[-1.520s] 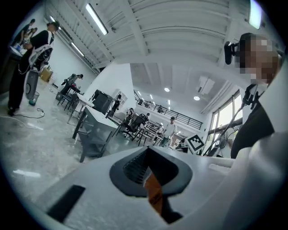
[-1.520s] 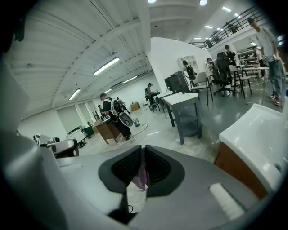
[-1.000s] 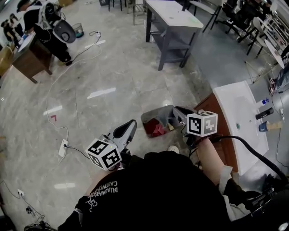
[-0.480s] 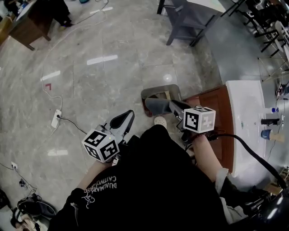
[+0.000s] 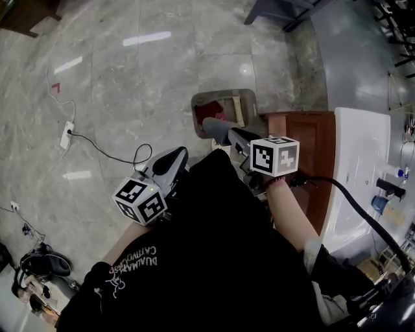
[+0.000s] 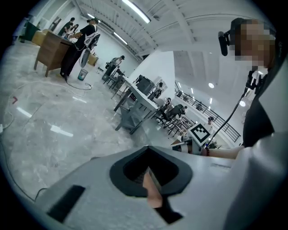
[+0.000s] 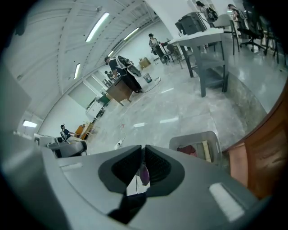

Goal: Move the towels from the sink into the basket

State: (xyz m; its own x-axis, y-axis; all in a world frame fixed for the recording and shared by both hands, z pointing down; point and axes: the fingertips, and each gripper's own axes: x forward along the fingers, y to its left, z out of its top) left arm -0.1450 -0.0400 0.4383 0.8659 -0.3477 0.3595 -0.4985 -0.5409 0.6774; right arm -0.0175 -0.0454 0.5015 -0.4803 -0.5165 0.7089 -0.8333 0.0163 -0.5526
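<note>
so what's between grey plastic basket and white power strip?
Bare grey marble floor, in the head view; the black cable from the strip loops short of the basket.

— What sort of place is this?
— A big open lab hall.
— How so?
— Polished stone floor (image 5: pixel 162 84), ceiling strip lights (image 6: pixel 135 10), grey worktops (image 7: pixel 202 38), people (image 6: pixel 84 37) around a wooden desk (image 6: pixel 47 51), and a power strip (image 5: pixel 67 128) trailing cables at left.

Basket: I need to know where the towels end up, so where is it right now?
In the head view the basket stands on the floor at upper centre, beside the brown cabinet under the white sink.
</note>
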